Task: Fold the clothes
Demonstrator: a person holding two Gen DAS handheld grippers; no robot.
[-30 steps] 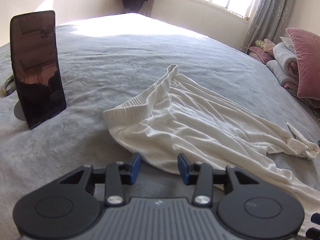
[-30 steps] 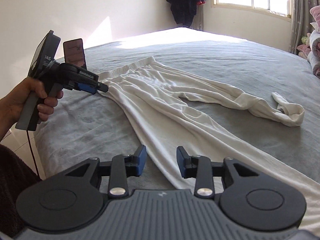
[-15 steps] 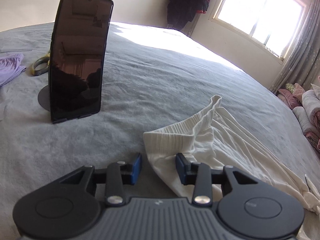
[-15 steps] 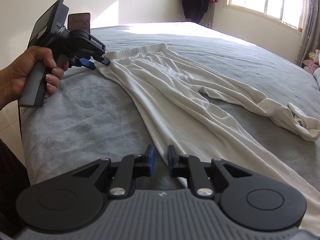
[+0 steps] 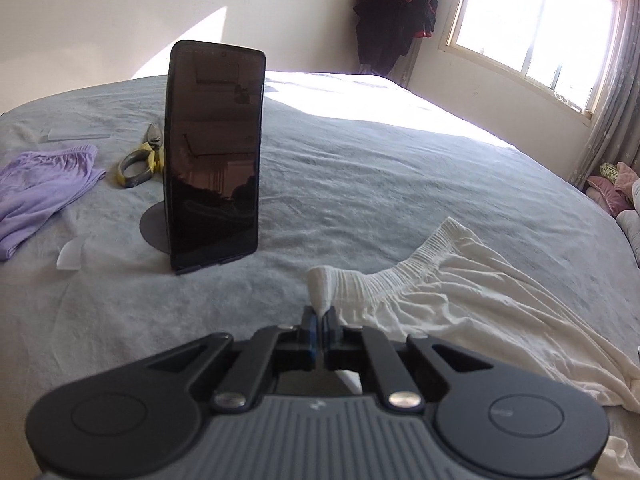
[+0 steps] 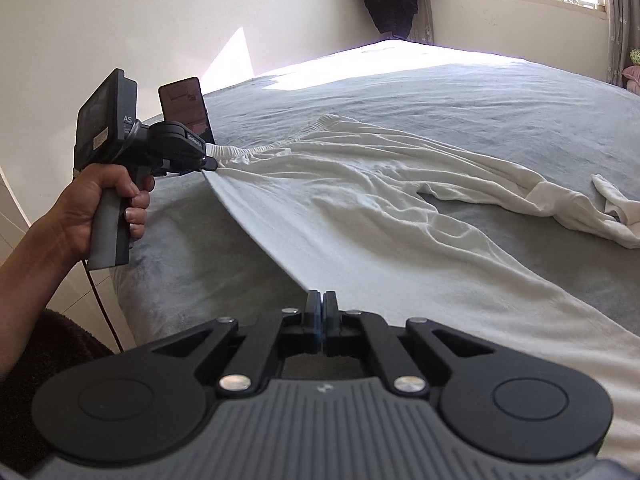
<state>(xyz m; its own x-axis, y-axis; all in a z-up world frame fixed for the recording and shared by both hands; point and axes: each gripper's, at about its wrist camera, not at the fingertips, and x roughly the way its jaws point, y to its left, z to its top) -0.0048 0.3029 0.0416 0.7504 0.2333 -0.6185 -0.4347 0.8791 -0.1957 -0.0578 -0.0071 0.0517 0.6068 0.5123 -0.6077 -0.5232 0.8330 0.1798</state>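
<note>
White long pants [image 6: 360, 200] lie spread on the grey bed [image 6: 460, 92], legs running to the right. My left gripper [image 5: 319, 322] is shut on the near corner of the elastic waistband [image 5: 332, 286]. In the right wrist view a hand holds that left gripper [image 6: 210, 164], lifting the waistband corner off the bed. My right gripper [image 6: 321, 306] is shut on the near edge of the pants, lower down the leg. The cloth edge runs taut between the two grippers. The far leg ends in a crumpled cuff [image 6: 616, 216].
A dark phone [image 5: 214, 156] stands upright on a round stand to the left of the waistband. Yellow-handled pliers [image 5: 142, 156] and a lilac garment [image 5: 40, 184] lie further left. Pillows [image 5: 616, 184] are piled at the right; dark clothes [image 5: 396, 12] hang by the window.
Both grippers went from open to shut on the pants: the left on the waistband corner, the right on the near edge. The held edge has lifted and drawn taut.
</note>
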